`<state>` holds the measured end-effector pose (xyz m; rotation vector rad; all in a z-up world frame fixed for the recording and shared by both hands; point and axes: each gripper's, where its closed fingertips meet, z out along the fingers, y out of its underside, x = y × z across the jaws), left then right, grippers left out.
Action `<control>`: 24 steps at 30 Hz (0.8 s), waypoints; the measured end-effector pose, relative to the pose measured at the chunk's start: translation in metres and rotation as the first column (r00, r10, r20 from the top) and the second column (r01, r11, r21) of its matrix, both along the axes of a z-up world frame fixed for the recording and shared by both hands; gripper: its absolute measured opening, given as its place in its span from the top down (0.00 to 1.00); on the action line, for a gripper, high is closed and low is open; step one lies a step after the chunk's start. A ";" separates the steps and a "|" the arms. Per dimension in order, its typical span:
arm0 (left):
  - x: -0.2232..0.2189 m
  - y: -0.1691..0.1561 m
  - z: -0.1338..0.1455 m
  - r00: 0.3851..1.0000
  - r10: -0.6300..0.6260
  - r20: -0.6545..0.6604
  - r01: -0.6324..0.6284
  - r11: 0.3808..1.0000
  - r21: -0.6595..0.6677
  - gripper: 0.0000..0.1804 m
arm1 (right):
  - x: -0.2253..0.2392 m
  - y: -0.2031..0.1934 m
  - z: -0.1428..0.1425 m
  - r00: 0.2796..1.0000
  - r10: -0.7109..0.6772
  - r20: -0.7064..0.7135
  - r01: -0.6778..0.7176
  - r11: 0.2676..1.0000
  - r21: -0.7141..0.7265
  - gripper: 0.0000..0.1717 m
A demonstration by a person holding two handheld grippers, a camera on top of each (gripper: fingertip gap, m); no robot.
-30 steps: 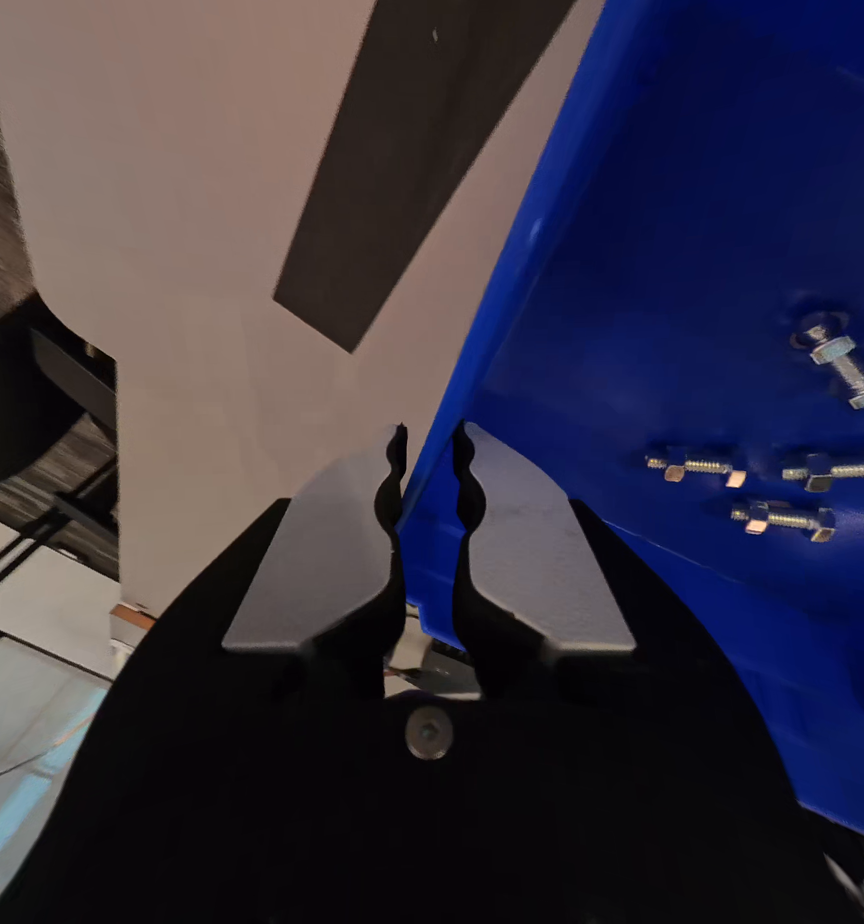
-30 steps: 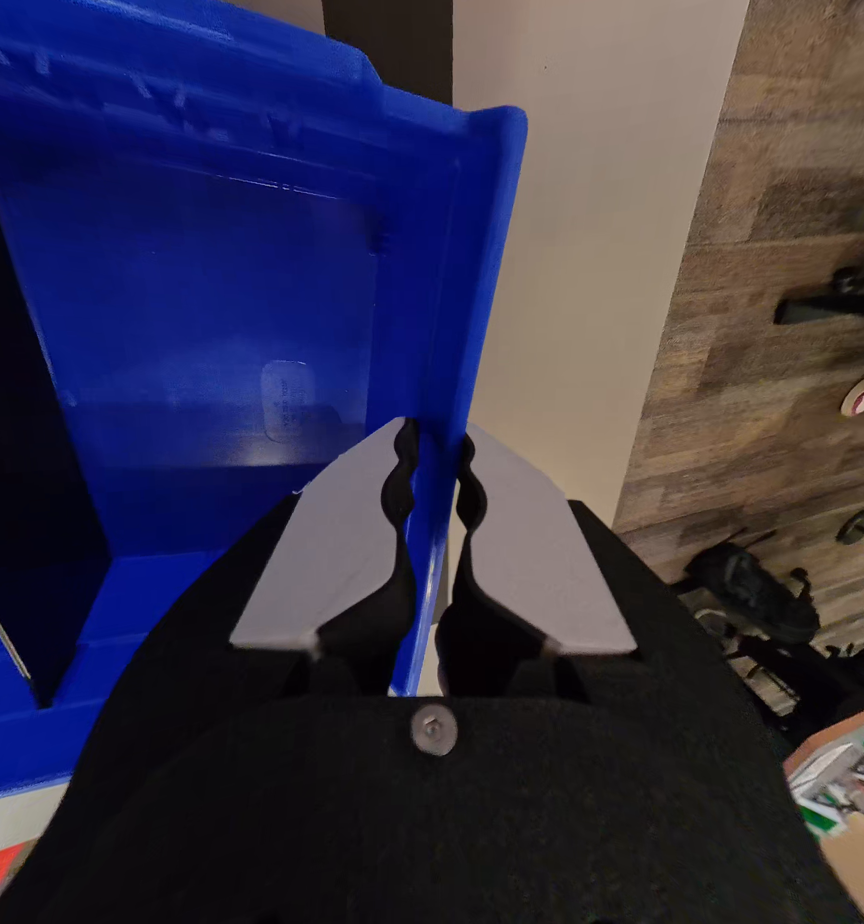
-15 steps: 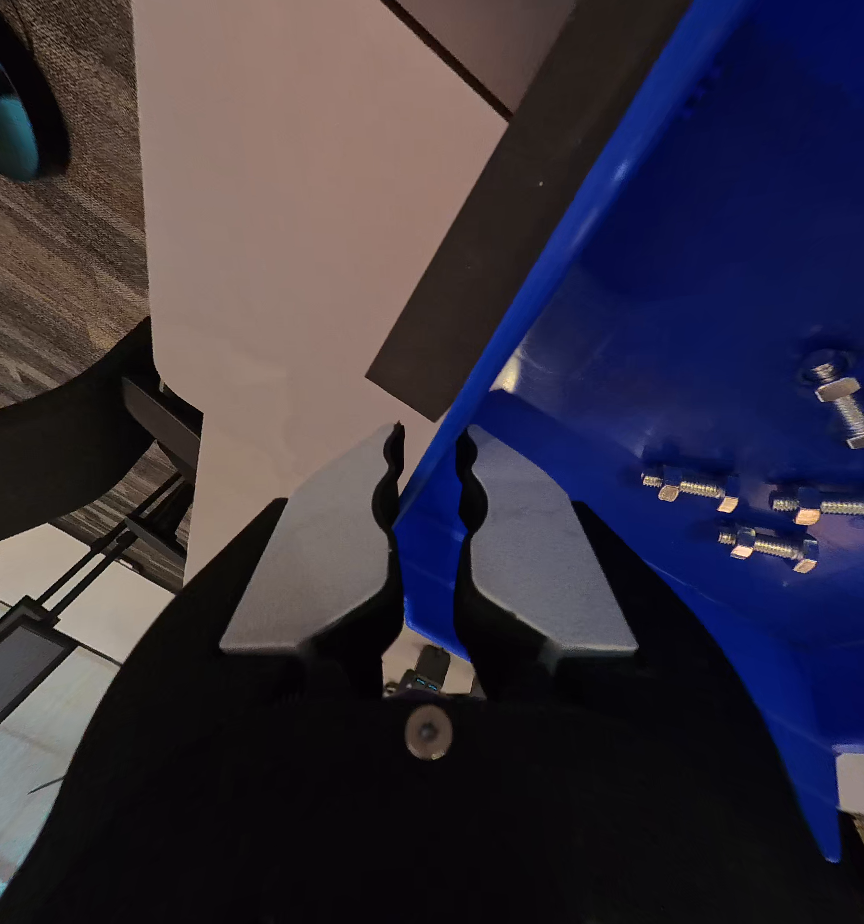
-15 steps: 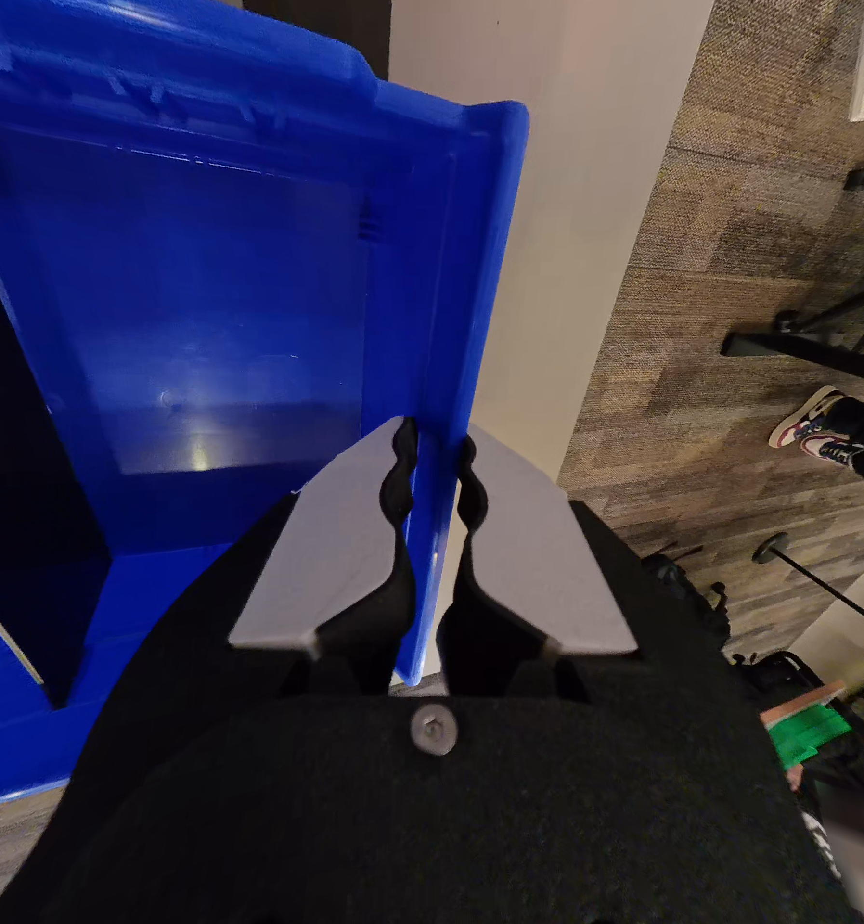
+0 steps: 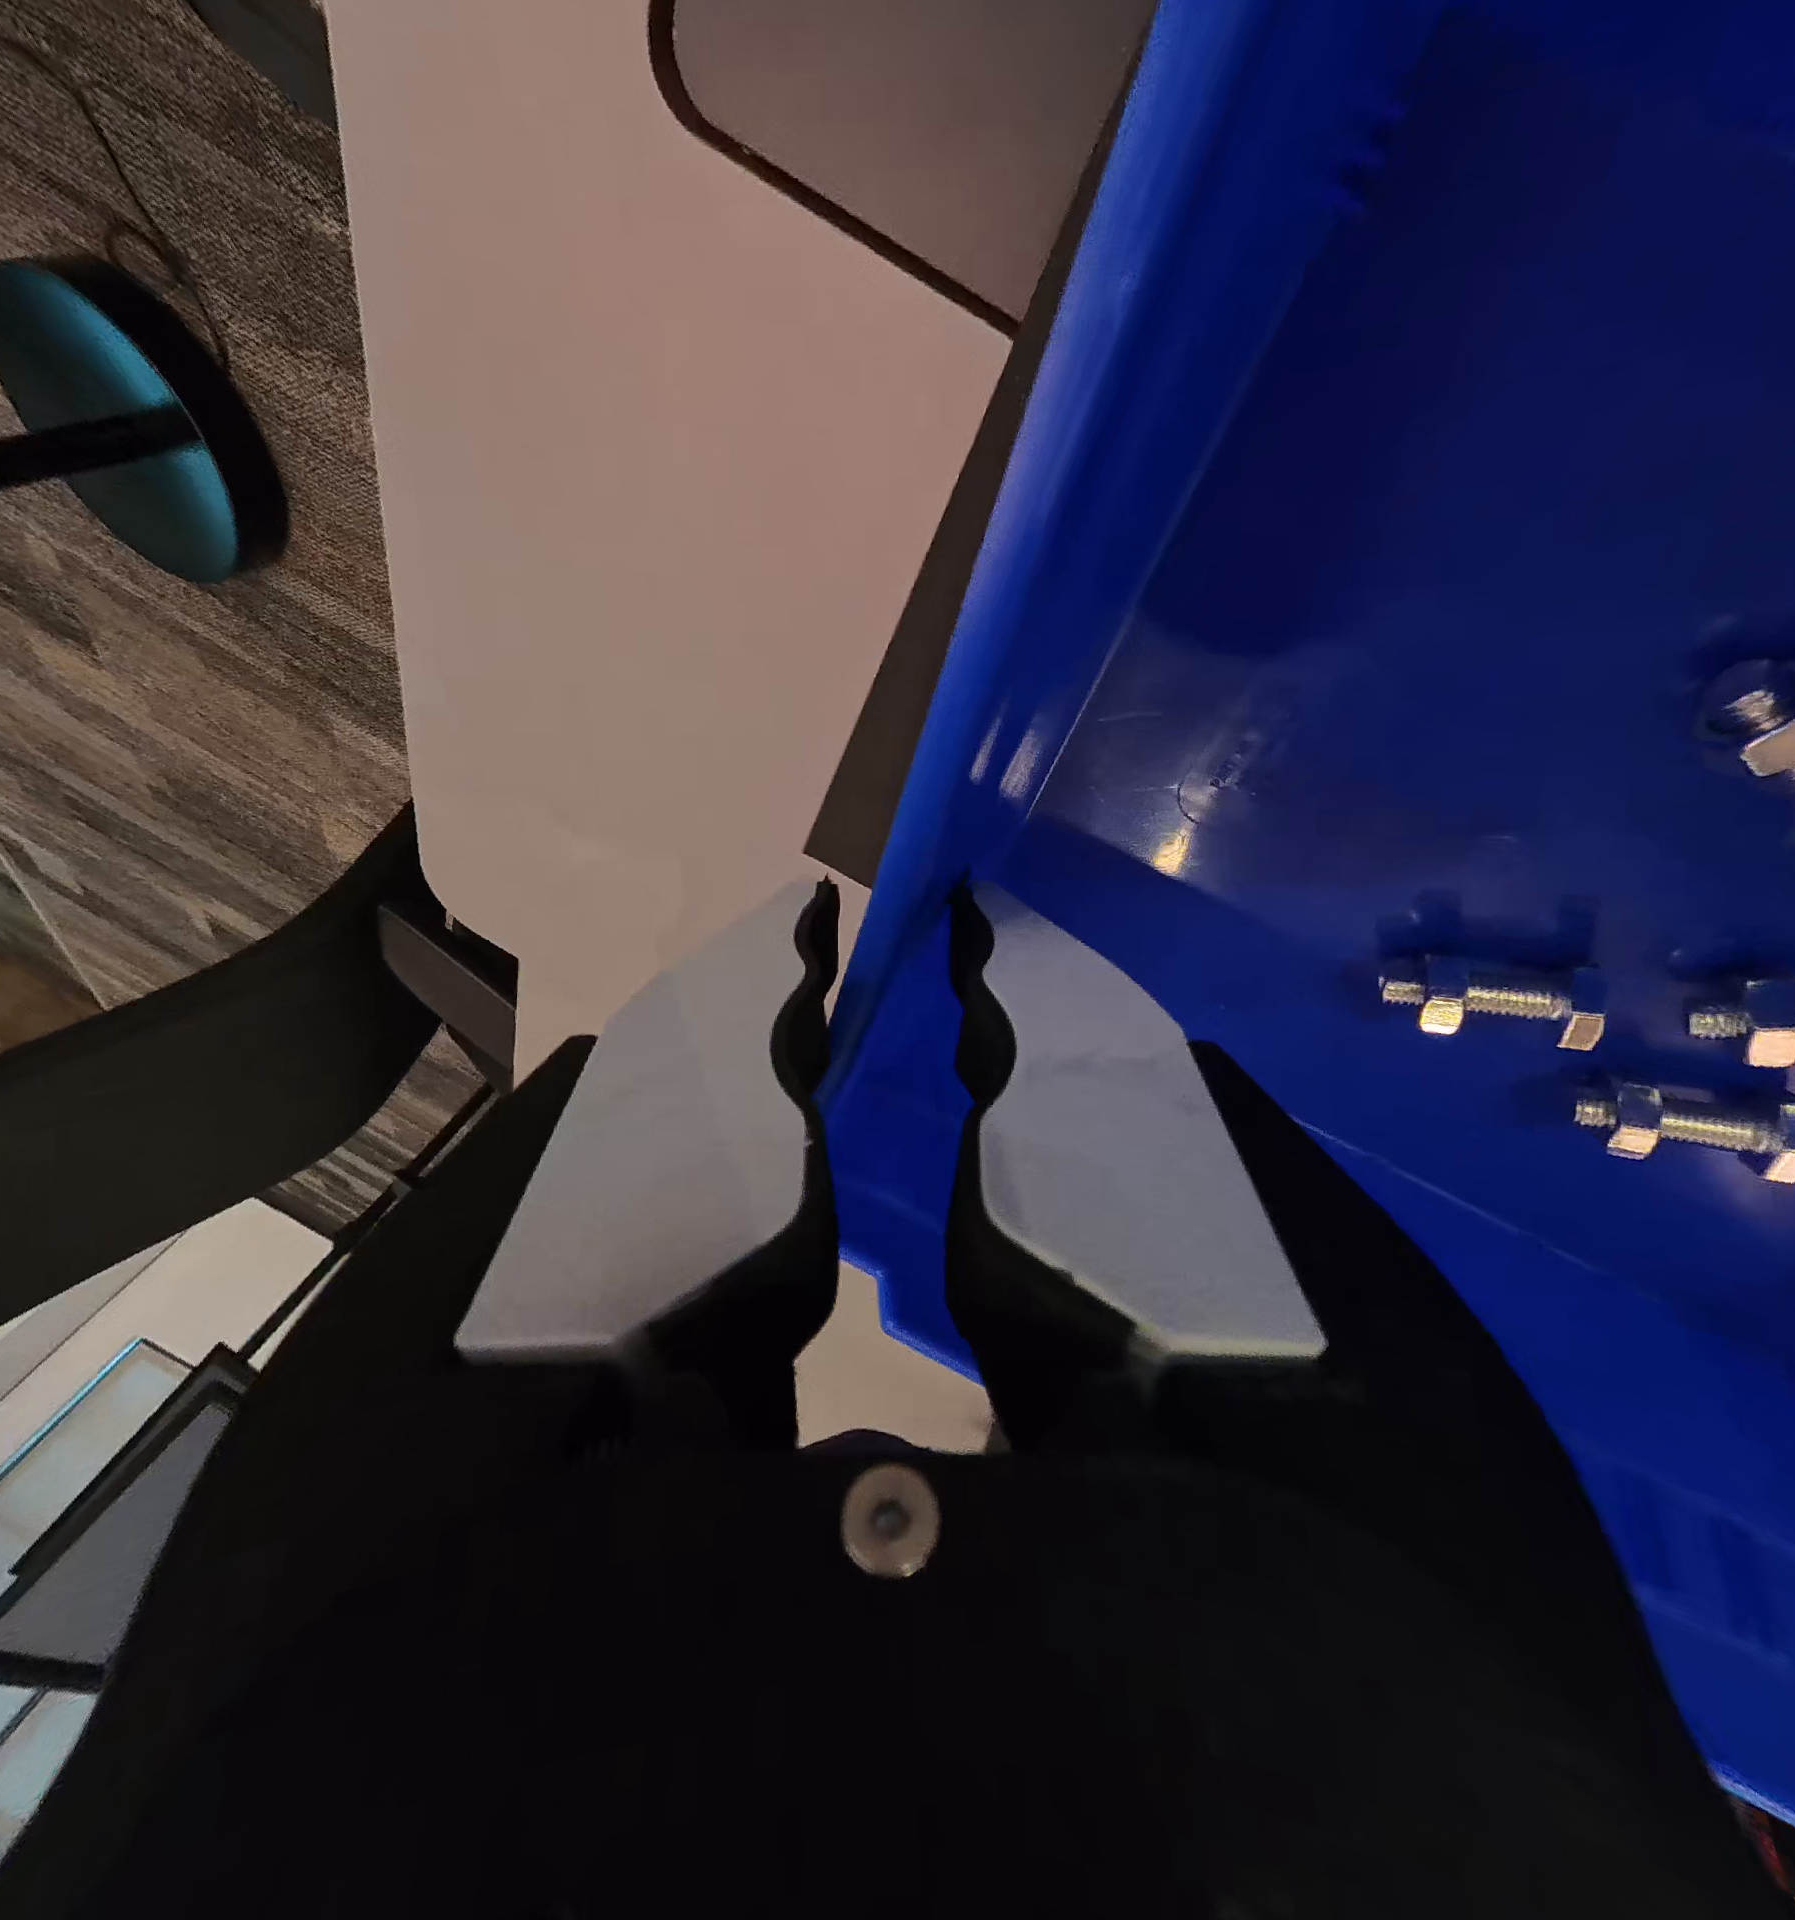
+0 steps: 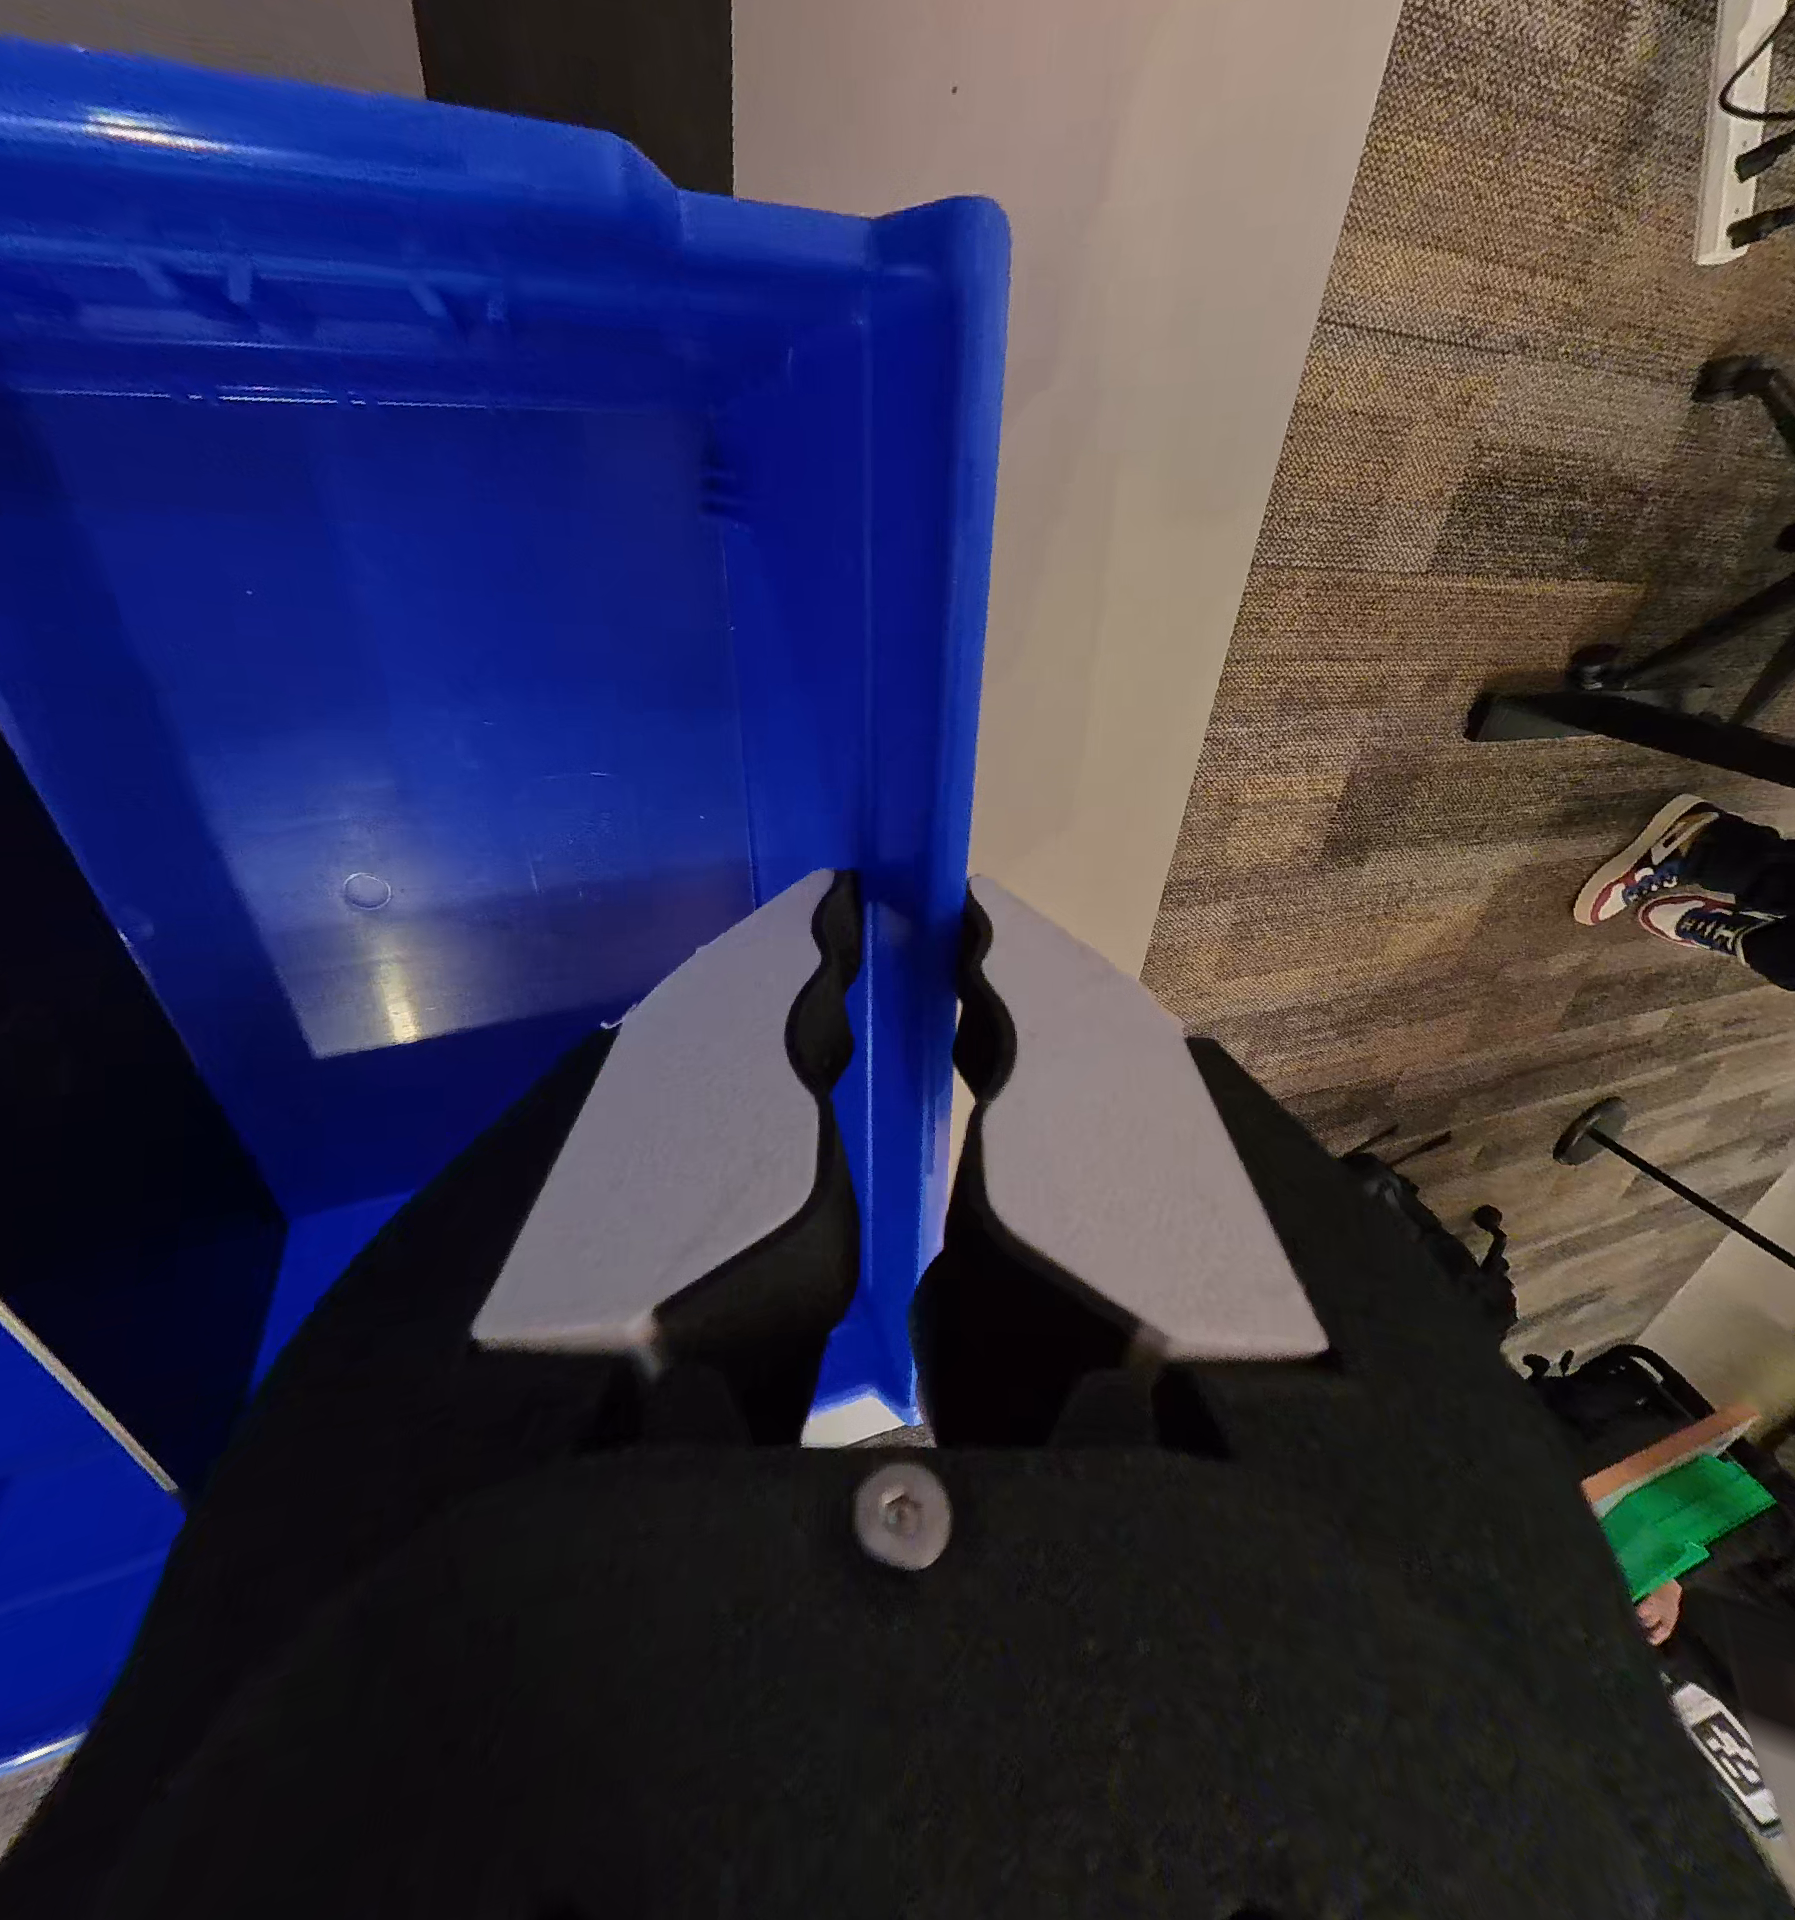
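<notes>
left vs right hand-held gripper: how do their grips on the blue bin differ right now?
The left hand-held gripper clamps a slanted side wall of the blue bin, next to a compartment holding bolts. The right hand-held gripper clamps an upright wall near a corner of the bin, next to a compartment showing no bolts. Both have a bin wall running between their two fingers, pads against the plastic.

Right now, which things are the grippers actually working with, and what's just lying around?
In hand:
- blue bin: left gripper clamps one side wall, right gripper the other
- bolts with nuts loose on the bin floor

Lying about:
- white table
- black strip
- carpet
- shoe
- green item
</notes>
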<state>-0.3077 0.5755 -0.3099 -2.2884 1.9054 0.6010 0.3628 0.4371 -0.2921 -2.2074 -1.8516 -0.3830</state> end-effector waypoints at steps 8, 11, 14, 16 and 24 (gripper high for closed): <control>0.011 0.024 0.001 1.000 -0.010 0.007 0.010 0.999 0.039 0.88 | 0.000 0.001 0.000 1.000 -0.008 0.004 0.008 1.000 0.001 0.91; 0.012 0.033 0.001 1.000 0.021 0.014 -0.022 0.999 0.032 0.88 | 0.000 0.002 0.000 1.000 -0.011 0.000 0.011 1.000 -0.001 0.90; 0.012 0.036 0.001 0.999 0.042 0.018 -0.043 0.999 0.024 0.88 | -0.001 0.003 -0.001 1.000 -0.017 -0.002 0.017 1.000 0.003 0.90; 0.012 0.035 0.001 0.998 0.049 0.031 -0.050 0.998 0.026 0.87 | -0.001 0.004 -0.001 0.999 -0.034 -0.007 0.035 0.999 0.013 0.90; -0.004 0.013 0.032 0.930 0.229 0.287 -0.260 0.962 0.077 0.66 | 0.000 0.007 0.024 0.981 -0.158 -0.116 0.177 0.968 0.177 0.81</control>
